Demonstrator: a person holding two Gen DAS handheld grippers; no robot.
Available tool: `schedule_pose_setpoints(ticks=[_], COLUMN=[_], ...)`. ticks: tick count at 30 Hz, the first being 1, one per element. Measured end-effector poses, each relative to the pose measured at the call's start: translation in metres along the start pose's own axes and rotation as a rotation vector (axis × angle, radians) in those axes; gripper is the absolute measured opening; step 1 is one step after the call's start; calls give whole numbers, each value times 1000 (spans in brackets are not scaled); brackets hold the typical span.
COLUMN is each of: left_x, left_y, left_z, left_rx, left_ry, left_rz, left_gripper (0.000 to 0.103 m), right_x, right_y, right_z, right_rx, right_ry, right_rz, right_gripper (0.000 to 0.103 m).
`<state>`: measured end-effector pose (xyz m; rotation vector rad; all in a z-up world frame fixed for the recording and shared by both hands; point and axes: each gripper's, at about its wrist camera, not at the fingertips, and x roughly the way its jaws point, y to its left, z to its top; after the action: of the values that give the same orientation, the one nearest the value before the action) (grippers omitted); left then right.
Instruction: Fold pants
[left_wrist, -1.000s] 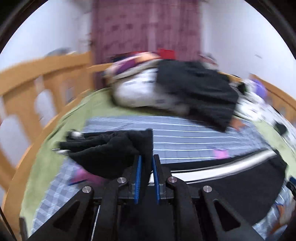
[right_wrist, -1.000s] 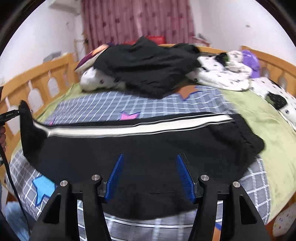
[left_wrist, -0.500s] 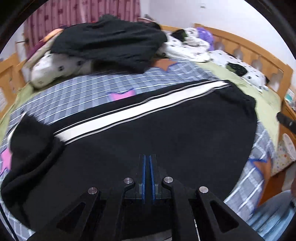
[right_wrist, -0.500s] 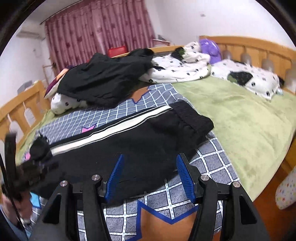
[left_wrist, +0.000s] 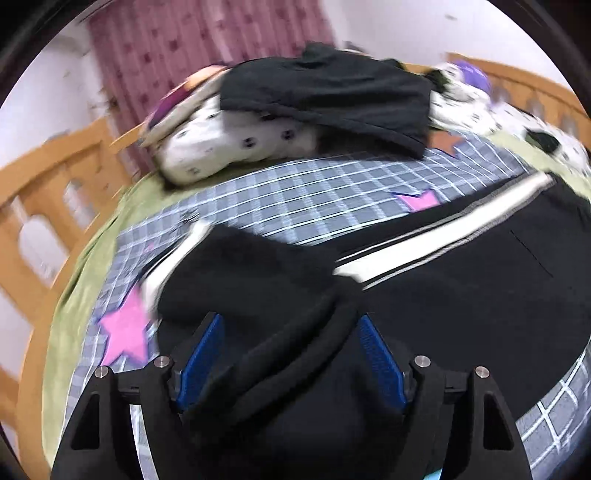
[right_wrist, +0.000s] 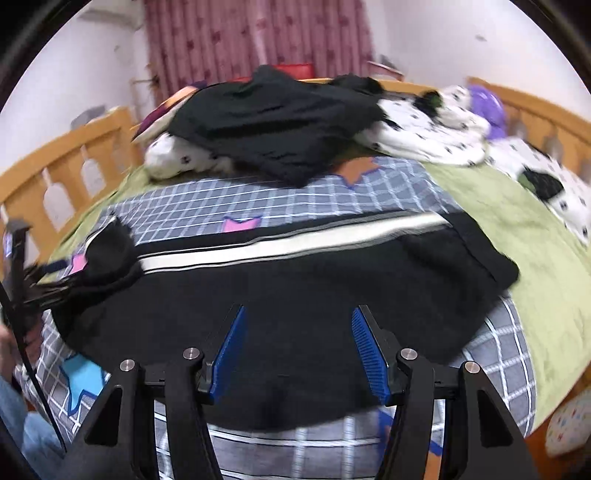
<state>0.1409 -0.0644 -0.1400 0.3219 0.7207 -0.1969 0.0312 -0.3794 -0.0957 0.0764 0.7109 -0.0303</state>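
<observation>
A checked blanket covers the bed, and the black pants lie flat on it with their long axis running across the view, white side stripe on the far edge, waistband to the right and leg ends folded back at the left. The right gripper hovers spread above the pants' near edge, nothing between its pads. The left gripper, its jaws having just been opening, stands spread around a bunched fold of the pants' leg end without pressing it.
</observation>
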Motion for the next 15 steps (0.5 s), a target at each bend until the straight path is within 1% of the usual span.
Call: schedule_pose_setpoints(ticks=[1, 2, 3, 4, 5, 6, 7, 8, 9, 10, 11, 12, 15], left_x=[10, 26, 42, 62, 75, 84, 86, 85, 85, 84, 83, 77, 40], left_y=[-11, -24, -33, -38, -44, -48, -50, -50, -51, -50, -49, -50, -60], left_z=[6, 10, 12, 12, 11, 9, 7, 7, 7, 7, 7, 7, 10], left_rx=[18, 35, 54, 88, 120, 141, 147, 151, 158, 150, 133, 125, 126], left_ry=[9, 39, 78, 130, 162, 164, 128, 101, 104, 116, 122, 103, -15], left_rz=[-22, -31, -13, 62, 132, 175, 199, 227, 245, 240, 266, 285, 297], left_gripper=[74, 74, 74, 74, 74, 75, 75, 65, 36, 22, 13, 12, 11], right_x=[-2, -5, -9, -12, -14, -14, -14, -13, -12, -11, -10, -9, -11], right_y=[6, 12, 18, 21, 24, 25, 24, 22, 18, 14, 10, 6, -7], right_z=[1, 1, 1, 0, -1, -3, -4, -5, -7, -9, -9, -9, -7], right_rx=[-12, -21, -29, -34, -42, -55, -58, -59, -53, -45, -37, -29, 8], right_ry=[-8, -16, -27, -32, -36, -34, -31, -24, -16, -10, -6, -4, -17], right_rz=[2, 6, 12, 14, 12, -1, -10, -20, -27, -30, -37, -46, -57], right_gripper=[58, 58, 59, 61, 62, 62, 62, 62, 62, 62, 62, 62, 62])
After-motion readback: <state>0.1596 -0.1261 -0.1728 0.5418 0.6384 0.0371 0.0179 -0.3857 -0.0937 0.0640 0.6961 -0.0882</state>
